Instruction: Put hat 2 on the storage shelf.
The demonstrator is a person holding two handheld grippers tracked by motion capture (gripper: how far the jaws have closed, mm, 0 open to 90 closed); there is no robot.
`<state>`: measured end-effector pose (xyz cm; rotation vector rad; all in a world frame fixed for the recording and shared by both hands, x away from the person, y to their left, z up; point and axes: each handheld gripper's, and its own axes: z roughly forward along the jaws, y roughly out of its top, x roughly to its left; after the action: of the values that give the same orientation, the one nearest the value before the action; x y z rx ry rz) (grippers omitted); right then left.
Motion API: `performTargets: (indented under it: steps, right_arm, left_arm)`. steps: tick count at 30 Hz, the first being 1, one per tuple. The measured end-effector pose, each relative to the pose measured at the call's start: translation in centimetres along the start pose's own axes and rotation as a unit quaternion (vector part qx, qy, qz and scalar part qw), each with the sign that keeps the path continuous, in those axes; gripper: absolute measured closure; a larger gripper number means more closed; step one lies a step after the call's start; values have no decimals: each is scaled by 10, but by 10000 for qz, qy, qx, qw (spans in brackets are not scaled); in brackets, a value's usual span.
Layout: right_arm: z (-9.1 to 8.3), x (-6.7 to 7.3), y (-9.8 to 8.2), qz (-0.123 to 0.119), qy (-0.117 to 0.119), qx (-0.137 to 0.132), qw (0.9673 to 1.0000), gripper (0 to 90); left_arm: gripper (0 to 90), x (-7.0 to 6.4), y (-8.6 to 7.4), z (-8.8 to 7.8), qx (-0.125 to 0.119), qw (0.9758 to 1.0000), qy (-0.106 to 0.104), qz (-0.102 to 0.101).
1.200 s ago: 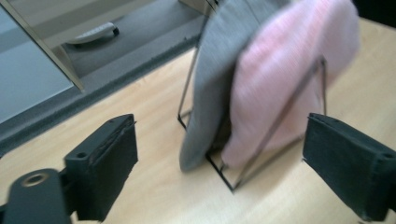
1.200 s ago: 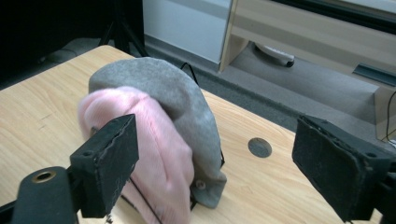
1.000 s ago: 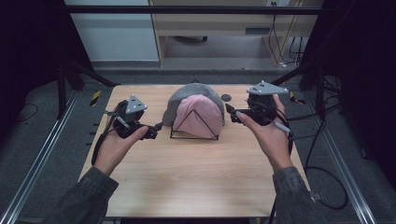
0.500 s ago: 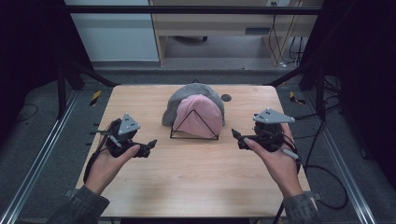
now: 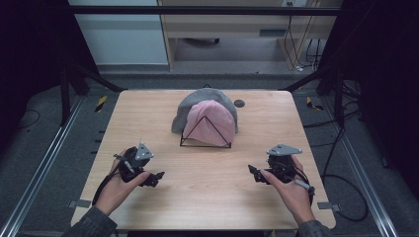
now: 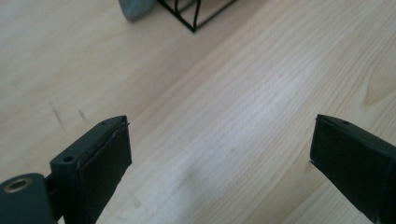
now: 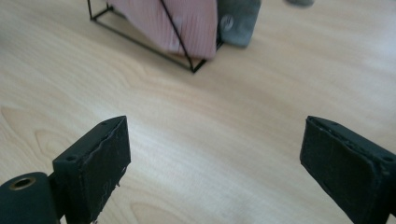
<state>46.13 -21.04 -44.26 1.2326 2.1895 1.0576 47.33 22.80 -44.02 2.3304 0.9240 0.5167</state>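
Near table front edge you're holding left gripper and right gripper low, jaws spread wide, gripping nothing. Pink hat draping wire stand, grey hat behind, well apart from both grippers, probably parked clear.

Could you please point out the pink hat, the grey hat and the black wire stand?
pink hat (image 5: 215, 116), high view, middle of its crown.
grey hat (image 5: 190, 104), high view, its left side.
black wire stand (image 5: 205, 146), high view, its front bottom bar.
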Motion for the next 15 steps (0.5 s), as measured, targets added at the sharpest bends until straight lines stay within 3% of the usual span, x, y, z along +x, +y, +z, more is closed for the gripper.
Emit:
performTargets:
  steps: [4,9,13,15]
  right_arm:
    - [13,0,-11,59,80,256,9996,92]
    - [24,-1,-21,207,147,390,9989,93]
    - [31,-2,-25,183,152,504,9984,93]
    - [39,-1,-31,217,234,715,9969,90]
  left_arm:
    - [49,1,-15,16,338,9994,-80,-39]
    - [47,7,-24,23,397,9988,-155,-247]
    - [48,9,-30,28,506,9978,-203,-385]
    - [47,8,-32,31,537,9974,-254,-403]
